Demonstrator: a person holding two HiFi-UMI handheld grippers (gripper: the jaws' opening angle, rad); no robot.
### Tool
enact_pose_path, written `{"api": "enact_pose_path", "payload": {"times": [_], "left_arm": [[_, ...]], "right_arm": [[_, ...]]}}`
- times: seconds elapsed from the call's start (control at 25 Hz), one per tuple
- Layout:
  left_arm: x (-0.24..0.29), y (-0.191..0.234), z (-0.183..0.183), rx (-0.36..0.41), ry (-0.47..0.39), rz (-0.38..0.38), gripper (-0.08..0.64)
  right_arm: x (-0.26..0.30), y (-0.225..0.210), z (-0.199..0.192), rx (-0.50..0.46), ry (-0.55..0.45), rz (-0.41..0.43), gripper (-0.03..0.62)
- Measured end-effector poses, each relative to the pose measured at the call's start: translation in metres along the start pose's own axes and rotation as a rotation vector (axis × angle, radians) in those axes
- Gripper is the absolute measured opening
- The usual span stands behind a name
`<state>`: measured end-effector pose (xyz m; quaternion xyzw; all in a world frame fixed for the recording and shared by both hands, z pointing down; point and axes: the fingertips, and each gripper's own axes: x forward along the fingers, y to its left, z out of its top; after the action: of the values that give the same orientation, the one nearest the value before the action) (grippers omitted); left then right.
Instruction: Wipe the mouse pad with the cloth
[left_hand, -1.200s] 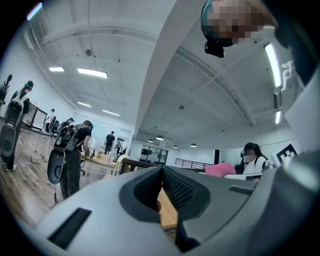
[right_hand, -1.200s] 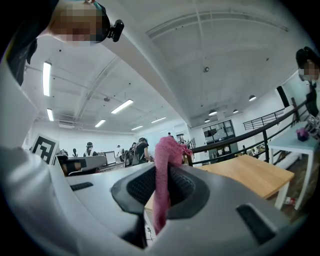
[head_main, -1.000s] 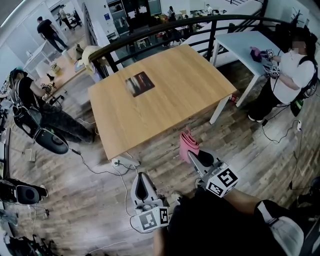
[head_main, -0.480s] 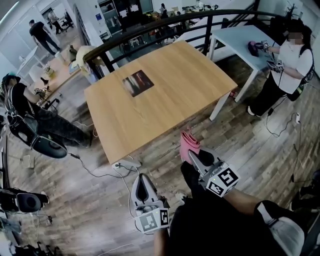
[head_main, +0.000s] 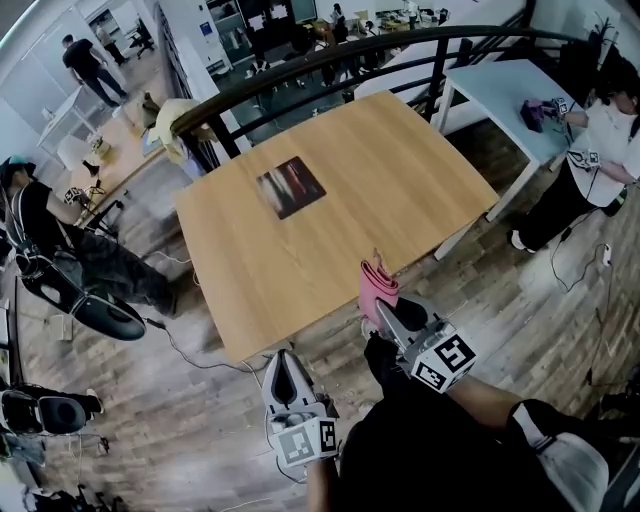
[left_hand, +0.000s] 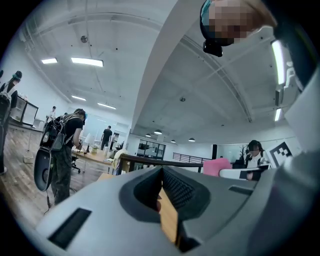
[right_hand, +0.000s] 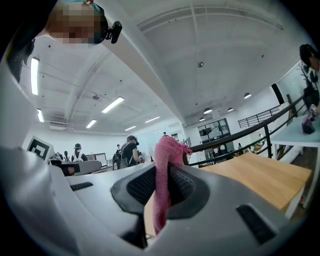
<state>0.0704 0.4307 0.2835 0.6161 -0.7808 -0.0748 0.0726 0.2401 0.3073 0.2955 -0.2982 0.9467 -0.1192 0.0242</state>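
Observation:
A dark mouse pad (head_main: 291, 186) lies flat on the far half of the wooden table (head_main: 400, 180). My right gripper (head_main: 385, 308) is shut on a folded pink cloth (head_main: 377, 285), which stands up from the jaws just over the table's near edge. In the right gripper view the cloth (right_hand: 165, 160) hangs pinched between the jaws of that gripper (right_hand: 161, 197), with the tabletop (right_hand: 260, 175) ahead. My left gripper (head_main: 286, 372) is short of the near edge, over the floor, shut and holding nothing. Its view shows the left gripper (left_hand: 162, 202) with jaws nearly touching.
A black railing (head_main: 330, 60) runs behind the table. A white table (head_main: 500, 85) with a standing person (head_main: 600, 150) is at the back right. Another person (head_main: 60, 230) and a chair (head_main: 100, 310) are at the left. Cables (head_main: 190, 340) lie on the wooden floor.
The table has come closer in the head view. Both grippers now sit at its near edge, and the pink cloth reaches over the tabletop instead of over the floor.

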Motion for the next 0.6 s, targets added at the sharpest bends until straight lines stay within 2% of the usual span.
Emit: {"api": "enact_pose_path", "payload": {"times": [0.36,0.6], "left_arm": [[0.138,0.013,0.000,-0.003,0.035,0.053,0.023],[0.214,0.006,0.002,-0.007,0.046,0.054,0.023]], "right_arm": [[0.113,-0.084,0.022,0.002,0.034,0.035,0.057],[0.170,-0.137,0.034,0.008,0.042,0.064,0.057]]}}
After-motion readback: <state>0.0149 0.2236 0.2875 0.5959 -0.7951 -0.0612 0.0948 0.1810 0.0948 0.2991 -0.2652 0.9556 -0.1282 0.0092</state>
